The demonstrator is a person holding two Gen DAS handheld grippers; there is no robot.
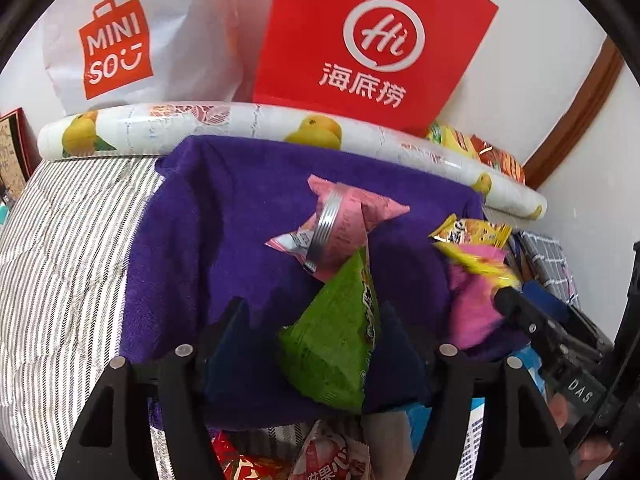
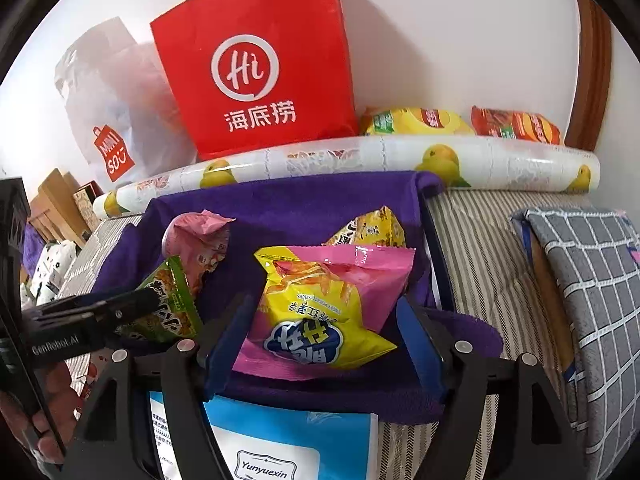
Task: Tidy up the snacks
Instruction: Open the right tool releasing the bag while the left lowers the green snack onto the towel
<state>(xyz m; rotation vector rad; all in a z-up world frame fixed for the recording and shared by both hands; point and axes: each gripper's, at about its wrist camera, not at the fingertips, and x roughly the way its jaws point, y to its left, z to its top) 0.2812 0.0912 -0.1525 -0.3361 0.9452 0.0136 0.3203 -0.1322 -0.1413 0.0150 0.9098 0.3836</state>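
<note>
A box lined with purple cloth [image 1: 224, 208] holds several snack packets. In the left wrist view a green packet [image 1: 332, 344] stands on edge between the fingers of my left gripper [image 1: 316, 320]. It leans against the right finger, with a gap at the left one, so the jaws are open. Behind it lies a pink packet [image 1: 348, 220]. In the right wrist view a yellow-and-pink packet [image 2: 320, 300] rests on the cloth between the spread fingers of my right gripper [image 2: 324, 320], which is open. A small yellow packet [image 2: 372, 228] lies behind it.
A fruit-print roll [image 1: 200, 120] lies along the box's far side, with a red paper bag [image 1: 368, 40] and a white shopping bag [image 1: 116, 48] behind. Two chip bags [image 2: 416, 122] sit at the wall. A grey checked cushion [image 2: 592, 280] lies right, a blue-white packet [image 2: 288, 432] near me.
</note>
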